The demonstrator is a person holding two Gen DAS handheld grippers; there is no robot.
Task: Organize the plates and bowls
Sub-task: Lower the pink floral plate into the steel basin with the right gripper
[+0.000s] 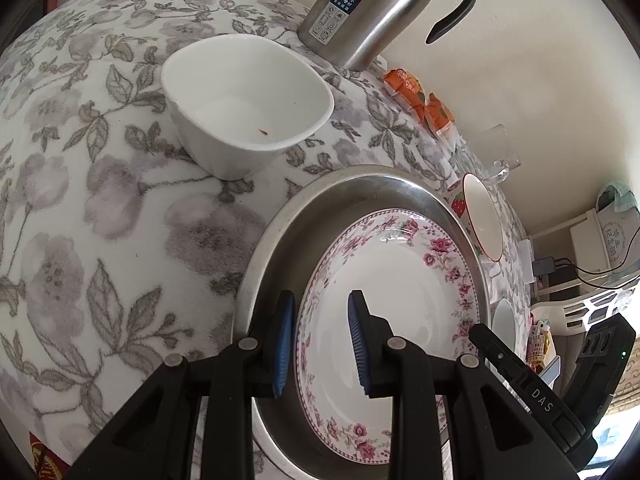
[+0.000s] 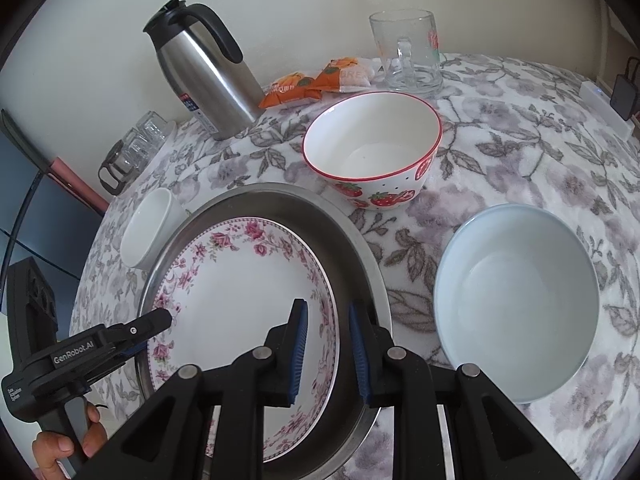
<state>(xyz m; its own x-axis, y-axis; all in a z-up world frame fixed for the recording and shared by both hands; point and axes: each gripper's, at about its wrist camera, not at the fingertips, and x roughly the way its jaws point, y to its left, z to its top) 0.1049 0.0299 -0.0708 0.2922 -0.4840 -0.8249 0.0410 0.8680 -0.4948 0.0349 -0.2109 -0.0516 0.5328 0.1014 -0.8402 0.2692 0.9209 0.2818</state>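
Two blue-padded fingers of the left claw [image 1: 322,344] straddle the near-left rim of the floral plate [image 1: 404,304] in the left wrist view, one pad outside the rim and one over the plate's well, with a visible gap on each side, so the claw is parted and grips nothing. The plate lies inside a shallow steel tray [image 1: 288,248] on the surface [image 1: 80,184], which is covered with a grey flower-print cloth. Beyond the tray, apart from it, stands a plain white bowl [image 1: 246,108] with a small reddish speck inside. A steel thermos jug [image 1: 376,4] stands behind it near the wall, with orange snack packets [image 1: 420,98] to its right. The strawberry bowl [image 1: 482,216] sits just beside the tray's far right edge.

In the right wrist view, the right claw [image 2: 328,350] is likewise parted, its left pad over the plate's well and its right pad outside the plate's rim, above the tray wall; it holds nothing. The strawberry bowl [image 2: 374,148] stands upright just behind the tray [image 2: 360,248], and a pale blue bowl [image 2: 516,300] sits to the tray's right, close to it. The plain white bowl [image 2: 146,232] touches or nearly touches the tray's left edge. A glass mug [image 2: 406,52] stands near the wall. The left claw [image 2: 154,322] reaches the plate's left rim, held by a hand [image 2: 68,446].
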